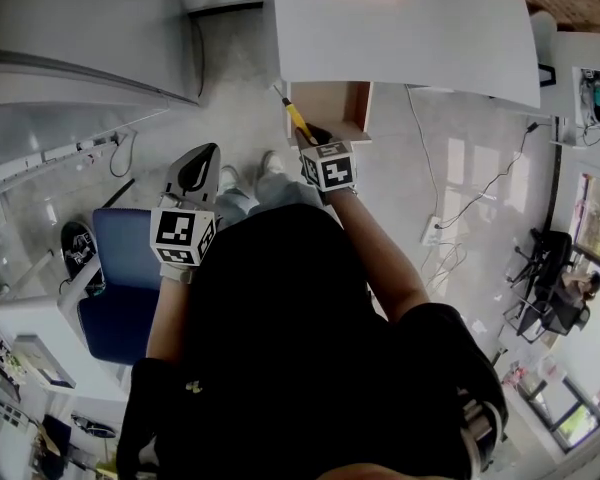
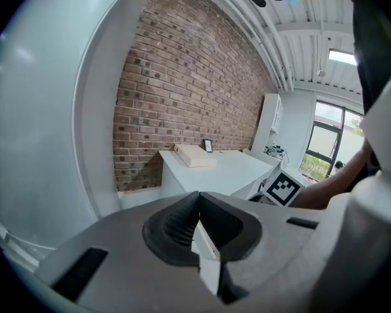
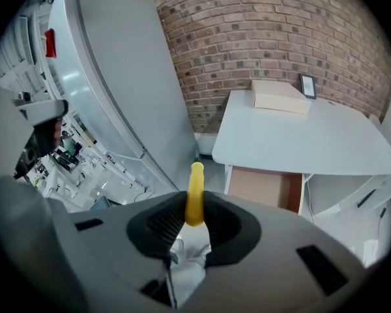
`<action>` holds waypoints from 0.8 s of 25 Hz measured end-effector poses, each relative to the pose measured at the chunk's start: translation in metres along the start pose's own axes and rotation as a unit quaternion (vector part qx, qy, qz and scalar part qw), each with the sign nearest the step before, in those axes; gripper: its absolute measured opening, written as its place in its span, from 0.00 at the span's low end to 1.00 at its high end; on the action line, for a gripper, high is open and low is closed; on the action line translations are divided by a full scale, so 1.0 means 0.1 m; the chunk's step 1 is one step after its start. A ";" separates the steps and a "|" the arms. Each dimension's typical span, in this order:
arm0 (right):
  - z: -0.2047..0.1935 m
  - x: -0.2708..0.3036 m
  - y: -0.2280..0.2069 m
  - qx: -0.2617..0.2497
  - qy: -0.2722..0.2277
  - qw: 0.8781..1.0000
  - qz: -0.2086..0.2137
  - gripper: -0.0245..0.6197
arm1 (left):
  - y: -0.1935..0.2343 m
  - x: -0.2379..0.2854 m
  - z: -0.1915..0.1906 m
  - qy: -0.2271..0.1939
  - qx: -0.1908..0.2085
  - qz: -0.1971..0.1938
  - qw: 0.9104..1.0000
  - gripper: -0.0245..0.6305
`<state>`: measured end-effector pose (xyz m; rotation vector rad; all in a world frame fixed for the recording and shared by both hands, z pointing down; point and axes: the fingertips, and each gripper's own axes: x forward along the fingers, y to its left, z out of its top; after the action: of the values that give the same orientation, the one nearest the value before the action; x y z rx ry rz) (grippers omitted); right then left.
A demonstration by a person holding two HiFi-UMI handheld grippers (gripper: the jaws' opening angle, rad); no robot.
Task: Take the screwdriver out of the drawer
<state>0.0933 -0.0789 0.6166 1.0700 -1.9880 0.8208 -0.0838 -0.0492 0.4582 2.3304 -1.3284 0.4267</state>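
Note:
The screwdriver [image 1: 298, 118] has a yellow handle and a thin dark shaft. My right gripper [image 1: 315, 136] is shut on it just in front of the open drawer [image 1: 332, 98] of the white table [image 1: 410, 28]. In the right gripper view the yellow handle [image 3: 195, 188] sticks up from between the pads of the right gripper [image 3: 195, 208]; the drawer [image 3: 267, 188] lies below and beyond it, its brown inside showing nothing. My left gripper [image 1: 202, 158] hangs to the left over the floor, away from the table. Its jaws [image 2: 199, 223] are together with nothing in them.
A flat cardboard box [image 3: 280, 96] and a small picture frame [image 3: 307, 85] rest on the table against the brick wall. A big white curved panel [image 1: 80, 28] stands to the left. A blue chair [image 1: 120, 288] is beside my left arm. Cables [image 1: 460, 208] trail across the floor at right.

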 end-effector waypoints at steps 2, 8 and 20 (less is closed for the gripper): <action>0.12 -0.13 0.05 -0.007 -0.017 1.000 0.006 0.17 | 0.00 0.01 0.06 -0.010 0.002 -0.001 1.000 0.04; 0.50 -0.60 0.21 -0.013 -0.081 0.996 0.028 0.18 | 0.01 -0.02 0.29 -0.042 0.010 -0.004 0.999 0.04; 1.16 -1.48 0.46 -0.030 -0.214 0.974 0.065 0.18 | -0.09 -0.22 0.88 -0.117 0.043 -0.031 0.992 0.04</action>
<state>0.0772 -0.0896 0.4241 1.1642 -2.4485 0.6284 -0.0819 -0.0726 0.3698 2.5498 -1.3595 0.1997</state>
